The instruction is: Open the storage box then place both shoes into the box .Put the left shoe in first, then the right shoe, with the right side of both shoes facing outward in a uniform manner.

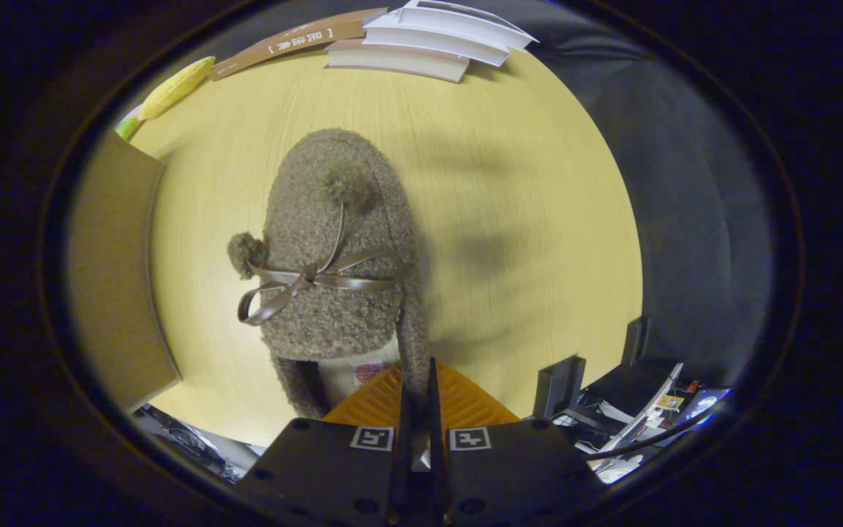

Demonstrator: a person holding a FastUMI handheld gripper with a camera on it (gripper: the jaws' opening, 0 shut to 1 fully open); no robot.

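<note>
Gripper view: the tool point(419, 380) has its two fingers pressed close together, pinching the heel-side collar wall of the shoe point(334, 256) between them; only that thin fuzzy rim sits in the gap. The shoe reaches away from the fingers toward 12 o'clock, heel nearest the tool and rounded toe farthest off, above the pale wooden worktop point(524, 219); whether its sole touches the wood or hangs clear I cannot tell. It is a slipper-like shoe covered in curly grey-brown fleece. A thin shiny brown ribbon bow point(304, 282) is tied across the upper, with one loop drooping toward 8 o'clock. Two small fluffy pompoms hang on cords from the bow: one pompom point(348, 183) lies on the toe at 12 o'clock of the knot, the other pompom point(246, 252) hangs off the shoe's side toward 10 o'clock. The opening next to the fingers shows a light lining with a small red-marked tag.

At 9 o'clock of the shoe stands a brown cardboard-coloured box point(118, 278), its flat side facing the shoe and apart from it. Far beyond the toe, at 12 to 1 o'clock, a stack of books point(429, 40) lies on the worktop's far edge. At 11 o'clock lies a yellow corn cob point(173, 88).
</note>
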